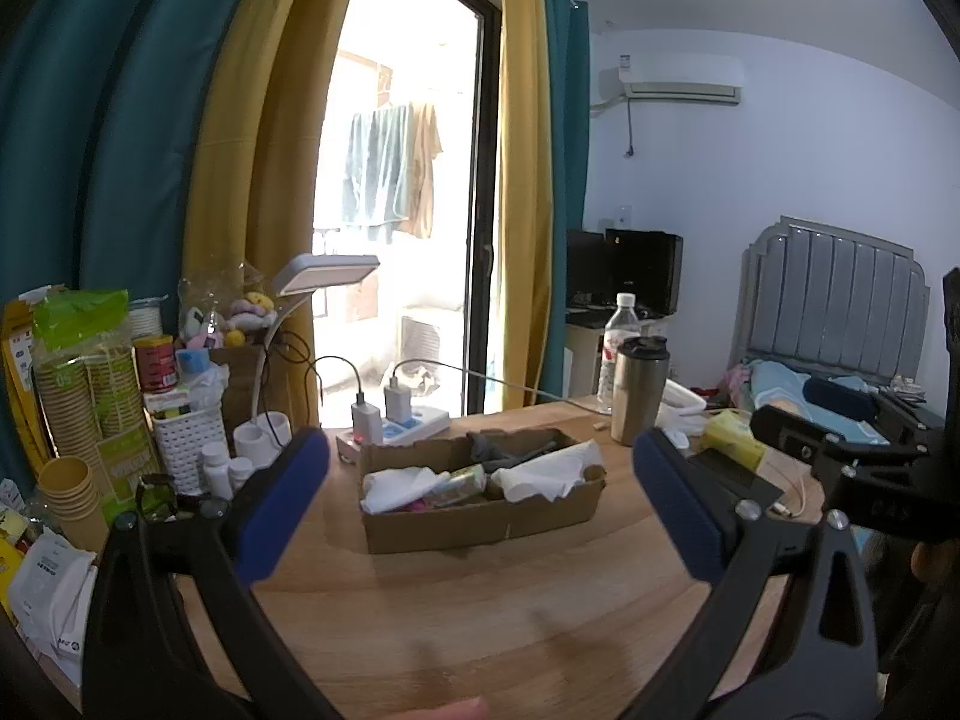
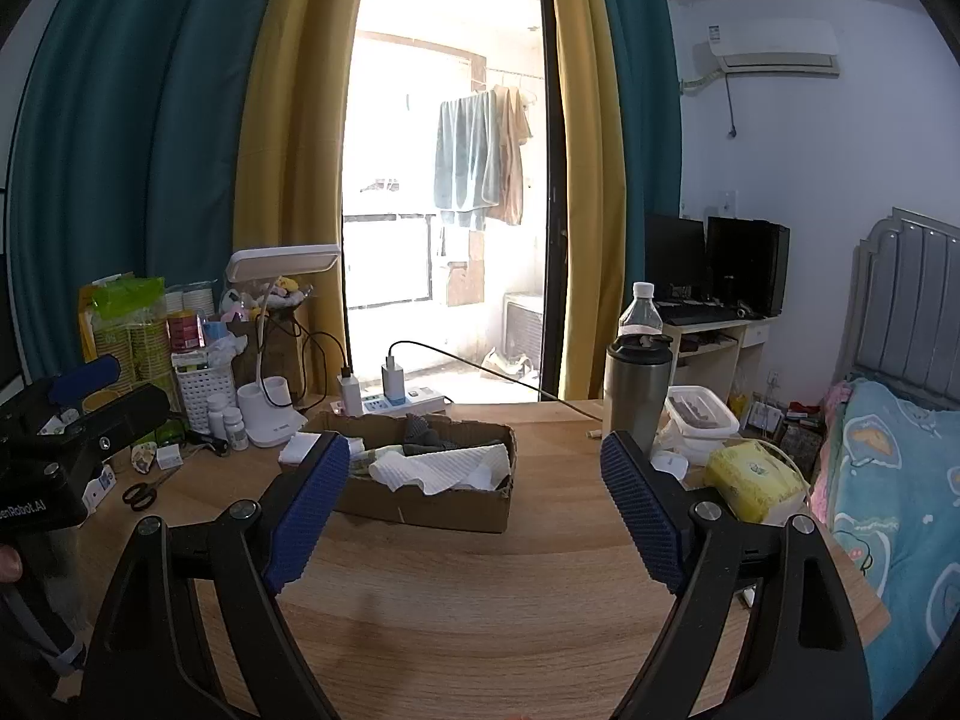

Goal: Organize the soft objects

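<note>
A shallow cardboard box (image 1: pixel 480 525) sits mid-table and also shows in the right wrist view (image 2: pixel 420 510). It holds white cloths (image 1: pixel 549 471), a dark grey cloth (image 1: pixel 498 447) and a small green packet (image 1: pixel 459 486); the right wrist view shows a white cloth (image 2: pixel 444 468) draped in the box. My left gripper (image 1: pixel 480 504) is open and empty, held in front of the box. My right gripper (image 2: pixel 474 504) is open and empty, also short of the box. A yellow tissue pack (image 2: pixel 753 480) lies on the table at the right.
A steel tumbler (image 2: pixel 636 396), water bottle (image 2: pixel 641 309) and lidded plastic tub (image 2: pixel 699 420) stand right of the box. A power strip with chargers (image 2: pixel 396 399), a desk lamp (image 2: pixel 270 360), pill bottles, a white basket and paper cups (image 1: pixel 78 384) crowd the left. Scissors (image 2: pixel 141 495) lie near the left edge. A bed (image 2: pixel 894 480) is at the right.
</note>
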A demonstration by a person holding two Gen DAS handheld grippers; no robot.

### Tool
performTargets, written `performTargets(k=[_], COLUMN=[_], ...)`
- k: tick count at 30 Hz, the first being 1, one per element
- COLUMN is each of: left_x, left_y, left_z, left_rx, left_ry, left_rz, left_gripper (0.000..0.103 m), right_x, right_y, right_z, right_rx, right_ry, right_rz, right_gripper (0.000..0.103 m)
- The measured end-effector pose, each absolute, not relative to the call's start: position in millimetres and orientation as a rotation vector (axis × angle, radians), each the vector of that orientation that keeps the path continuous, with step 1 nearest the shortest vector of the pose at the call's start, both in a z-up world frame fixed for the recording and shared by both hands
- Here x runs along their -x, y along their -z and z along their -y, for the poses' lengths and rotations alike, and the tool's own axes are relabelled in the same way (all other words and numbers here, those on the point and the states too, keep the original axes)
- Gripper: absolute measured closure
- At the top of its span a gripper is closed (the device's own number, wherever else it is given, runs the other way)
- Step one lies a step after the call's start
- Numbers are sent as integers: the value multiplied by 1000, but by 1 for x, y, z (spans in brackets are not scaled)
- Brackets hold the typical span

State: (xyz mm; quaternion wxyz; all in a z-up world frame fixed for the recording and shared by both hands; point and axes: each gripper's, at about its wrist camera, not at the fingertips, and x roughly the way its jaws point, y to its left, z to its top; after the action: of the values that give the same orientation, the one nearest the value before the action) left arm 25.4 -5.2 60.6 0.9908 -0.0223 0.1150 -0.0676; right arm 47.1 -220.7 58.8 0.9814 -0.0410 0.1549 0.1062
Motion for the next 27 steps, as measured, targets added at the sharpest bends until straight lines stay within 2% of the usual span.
performTargets(k=[27], left_x=[-25], left_y=[-60], left_z=[9], left_rx=[45], left_ry=[142], left_rz=[-241], left_gripper=[1], right_x=[-46], right_y=[-58], right_z=[218], right_rx=[87], right_ry=[-217], right_rz=[-316], right_gripper=[15])
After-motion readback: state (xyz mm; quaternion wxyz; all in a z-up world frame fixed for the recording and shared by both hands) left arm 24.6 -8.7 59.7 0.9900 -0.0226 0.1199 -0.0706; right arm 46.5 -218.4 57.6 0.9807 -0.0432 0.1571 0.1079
